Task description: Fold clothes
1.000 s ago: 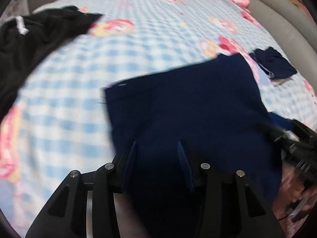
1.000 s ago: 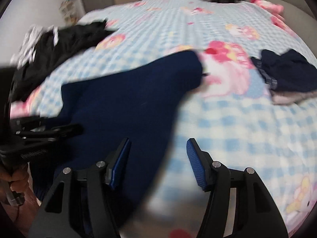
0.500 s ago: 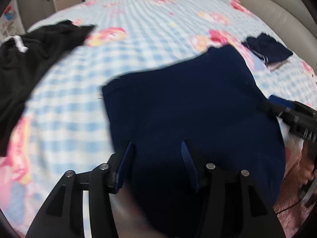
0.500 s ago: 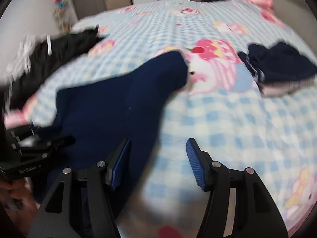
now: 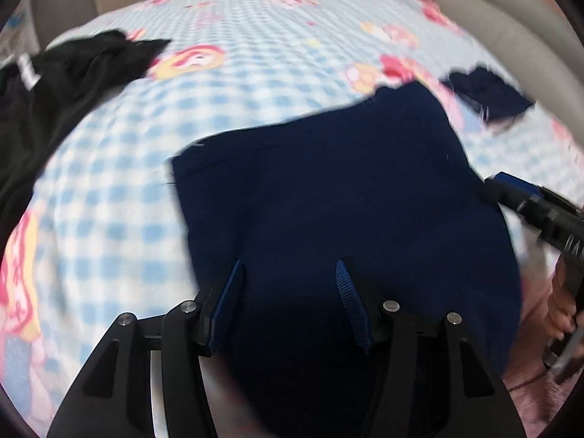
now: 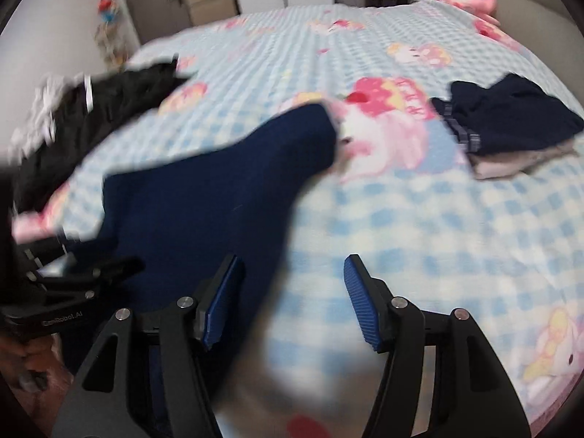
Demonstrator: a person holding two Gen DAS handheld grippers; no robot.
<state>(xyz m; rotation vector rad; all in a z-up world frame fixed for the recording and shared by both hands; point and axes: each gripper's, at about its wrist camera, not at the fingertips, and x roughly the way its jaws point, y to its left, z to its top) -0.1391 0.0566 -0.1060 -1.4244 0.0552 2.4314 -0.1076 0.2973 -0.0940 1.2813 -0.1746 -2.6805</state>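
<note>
Lying spread across the near part of the bed (image 5: 255, 84), one navy garment (image 5: 346, 200) rests flat on the blue-and-white checked sheet with pink cartoon prints. Three groups of clothing can be counted in all: this navy piece, one black garment (image 5: 54, 84) with a white stripe, bunched at the far left of the bed, and one small folded stack (image 6: 511, 120) at the far right, a dark navy item sitting on top of a pale one.

Two claws are in view, each held by a person. The left claw (image 5: 288, 266) hovers over the near edge of the navy garment with its two blue-padded fingers apart; the cloth lies under and between them, but neither pad presses on it, so nothing is gripped. The right claw (image 6: 292, 262) also stands with its jaws parted. Its left finger sits over the right edge of the navy garment and its right finger over bare sheet, and it holds nothing.

In the left wrist view the right claw shows at the garment's right edge; in the right wrist view the left claw shows at the lower left, beside the same garment. A padded grey headboard (image 5: 492, 18) curves along the far right of the bed
</note>
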